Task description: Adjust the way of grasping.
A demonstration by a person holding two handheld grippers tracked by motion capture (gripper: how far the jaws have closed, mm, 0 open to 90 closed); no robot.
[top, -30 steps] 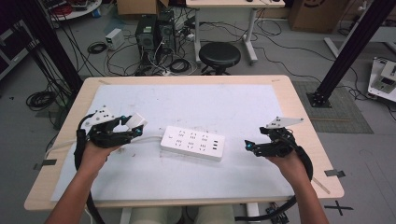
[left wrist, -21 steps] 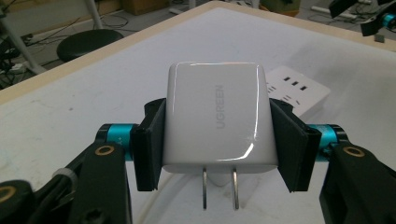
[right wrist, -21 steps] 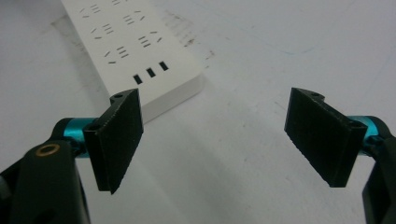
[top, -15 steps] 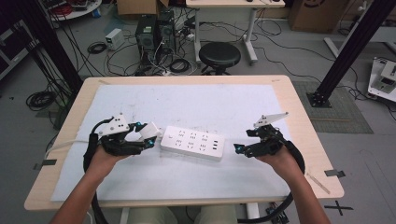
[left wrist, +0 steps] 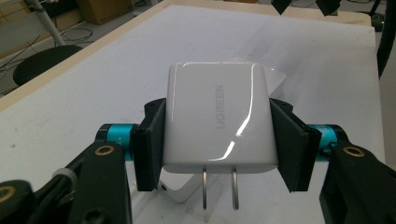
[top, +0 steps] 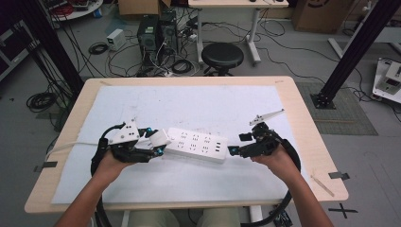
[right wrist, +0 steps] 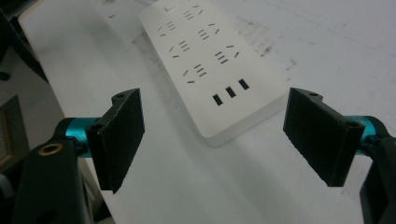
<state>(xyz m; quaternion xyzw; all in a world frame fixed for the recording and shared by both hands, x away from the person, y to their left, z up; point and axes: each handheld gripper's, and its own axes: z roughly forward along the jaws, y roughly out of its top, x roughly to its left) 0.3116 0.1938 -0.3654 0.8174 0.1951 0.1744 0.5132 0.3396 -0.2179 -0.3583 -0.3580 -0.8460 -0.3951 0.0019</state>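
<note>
white-covered table (top: pixel 302 109), cabled floor (top: pixel 118 52), stool (top: pixel 222 56)

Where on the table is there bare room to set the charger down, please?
The white sheet lies bare from the power strip to the table's far edge, and along the near edge between the forearms. It is crowded midway, where the left gripper, charger and right gripper flank the strip.

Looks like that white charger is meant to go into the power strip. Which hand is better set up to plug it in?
The left. Its left gripper is already clamped on the white charger, prongs exposed, right beside the power strip. The right gripper is open and empty at the strip's other end, probably better suited to steadying it.
</note>
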